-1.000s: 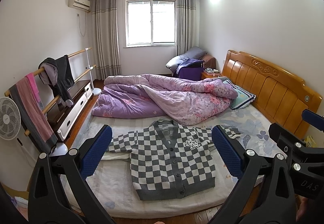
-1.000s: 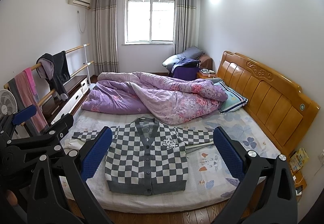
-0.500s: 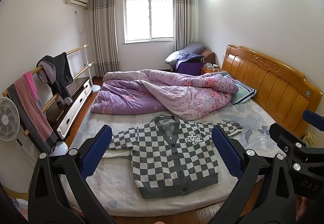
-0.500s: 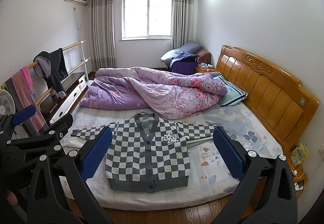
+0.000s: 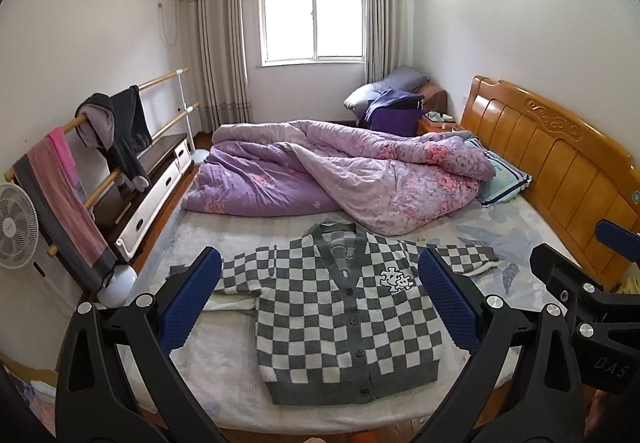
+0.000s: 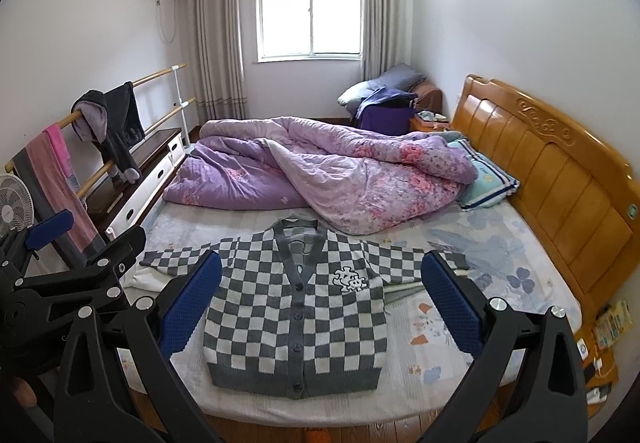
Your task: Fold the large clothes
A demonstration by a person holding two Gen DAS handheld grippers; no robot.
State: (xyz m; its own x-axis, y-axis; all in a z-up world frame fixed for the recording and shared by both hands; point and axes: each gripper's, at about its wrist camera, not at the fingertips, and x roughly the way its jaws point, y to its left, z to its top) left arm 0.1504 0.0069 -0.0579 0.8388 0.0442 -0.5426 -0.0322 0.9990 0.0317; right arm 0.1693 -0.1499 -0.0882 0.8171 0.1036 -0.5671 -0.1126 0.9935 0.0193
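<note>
- Checkered cardigan (image 5: 344, 323) lying flat, buttoned, sleeves spread, on near part of bed (image 5: 224, 355).
- Purple quilt (image 5: 340, 171) bunching up just behind its collar.
- Left gripper (image 5: 320, 303) & right gripper (image 6: 320, 303) hovering above near bed edge, fingers wide apart, holding nothing.

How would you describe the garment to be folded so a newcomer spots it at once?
Start at the bed with the wooden headboard. On its near half, in front of the rumpled purple quilt, lies the cardigan, flat and buttoned. Only it has grey-and-white checks and a small white chest patch.
</note>
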